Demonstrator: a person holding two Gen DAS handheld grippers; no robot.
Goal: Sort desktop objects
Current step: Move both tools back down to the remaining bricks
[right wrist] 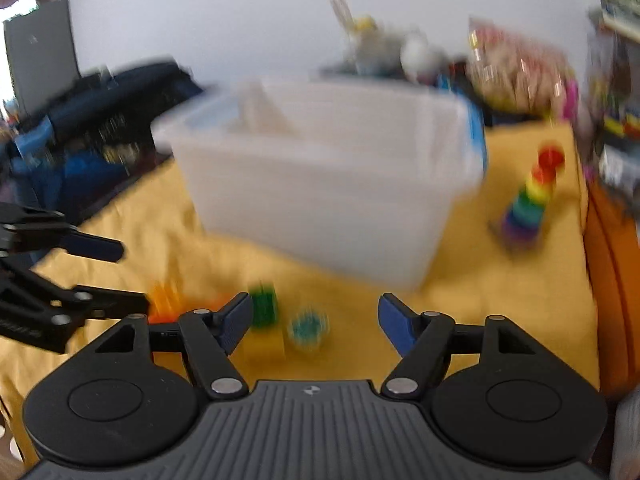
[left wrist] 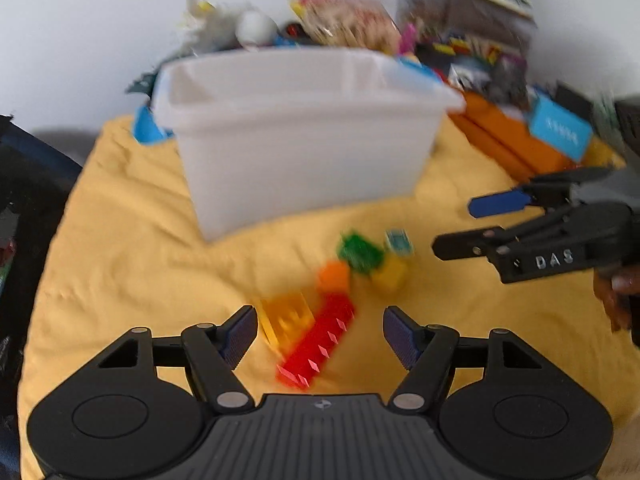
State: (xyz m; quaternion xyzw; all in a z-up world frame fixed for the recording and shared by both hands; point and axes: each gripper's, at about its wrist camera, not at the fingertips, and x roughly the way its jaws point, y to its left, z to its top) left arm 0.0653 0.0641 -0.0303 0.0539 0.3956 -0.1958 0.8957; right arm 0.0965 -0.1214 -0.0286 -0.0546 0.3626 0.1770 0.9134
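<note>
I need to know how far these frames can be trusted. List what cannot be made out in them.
- White bin contents: both views, hidden by its walls.
- Small blocks: right wrist view, motion blur hides shapes; one partly behind the right gripper.
- Clutter behind the bin: left wrist view, too blurred to identify.
- Ring stack: right wrist view, base smeared.

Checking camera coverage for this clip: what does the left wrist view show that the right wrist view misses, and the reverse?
Only the left wrist view: the long red brick, clear of any tool, and an orange cushion at the right.

Only the right wrist view: a rainbow ring stacker right of the bin, and dark bags at the left.

Both: the white bin, yellow cloth, green brick, and both open tools, left tool and right tool.
</note>
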